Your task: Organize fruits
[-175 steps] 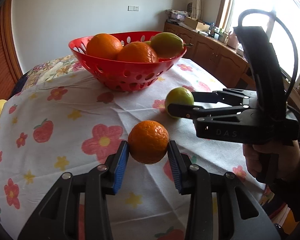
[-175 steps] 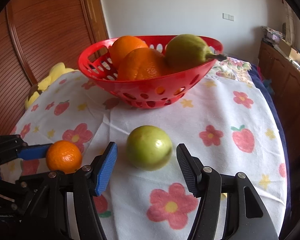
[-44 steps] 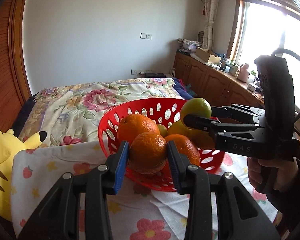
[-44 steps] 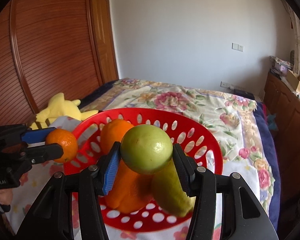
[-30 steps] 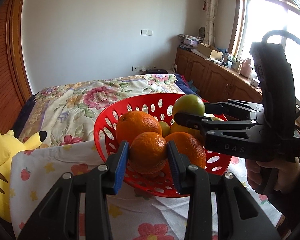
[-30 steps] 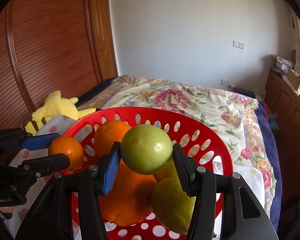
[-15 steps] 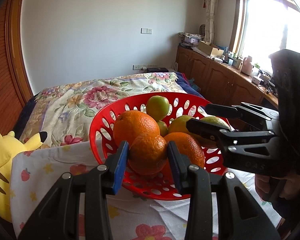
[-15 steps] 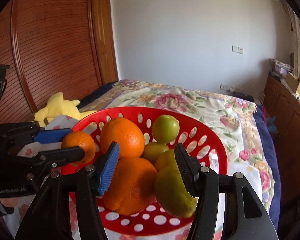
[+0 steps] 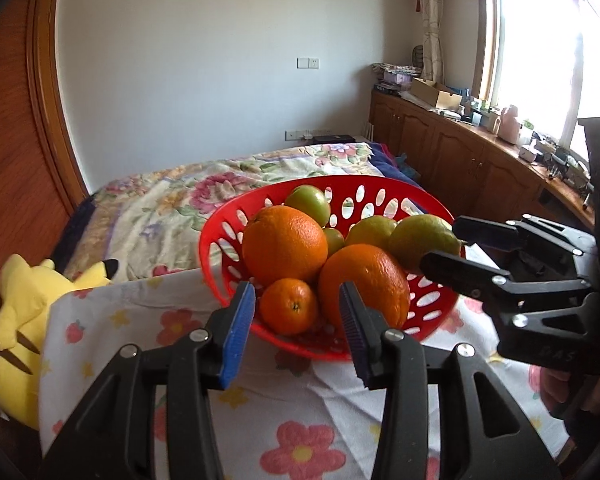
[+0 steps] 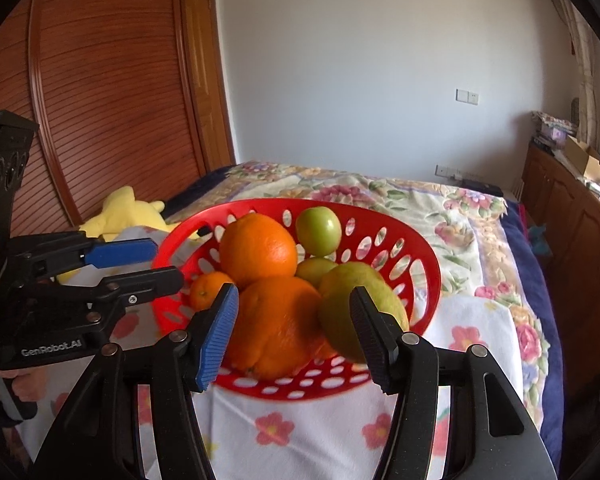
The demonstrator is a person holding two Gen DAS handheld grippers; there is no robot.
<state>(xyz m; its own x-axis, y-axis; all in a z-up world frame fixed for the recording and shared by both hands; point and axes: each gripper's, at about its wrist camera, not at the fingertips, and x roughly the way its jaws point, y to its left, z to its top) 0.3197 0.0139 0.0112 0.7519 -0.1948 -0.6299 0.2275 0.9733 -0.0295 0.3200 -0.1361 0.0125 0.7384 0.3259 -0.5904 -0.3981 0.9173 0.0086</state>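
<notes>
A red perforated basket (image 9: 340, 179) (image 10: 260, 203) stands on the flowered tablecloth (image 9: 300, 420), holding two big oranges (image 9: 284, 244), yellow-green fruits (image 9: 420, 242) and a green apple (image 9: 308, 202) (image 10: 318, 230) at the back. A small orange (image 9: 289, 306) (image 10: 208, 290) rests at the basket's near edge. My left gripper (image 9: 296, 330) (image 10: 164, 262) hovers just in front of it, jaws opening, pads clear of the fruit. My right gripper (image 10: 294, 332) (image 9: 440, 242) is open and empty at the basket's right front.
A yellow plush toy (image 9: 16, 320) (image 10: 124, 212) lies to the left of the table. Behind the basket is a bed with a floral cover (image 9: 172, 200). Wooden cabinets (image 9: 460, 160) line the right wall, and a slatted wooden door (image 10: 100, 100) stands at left.
The left gripper has let go of the small orange, which now lies in the basket, and has drawn back. The right gripper dropped the green apple into the basket and backed off.
</notes>
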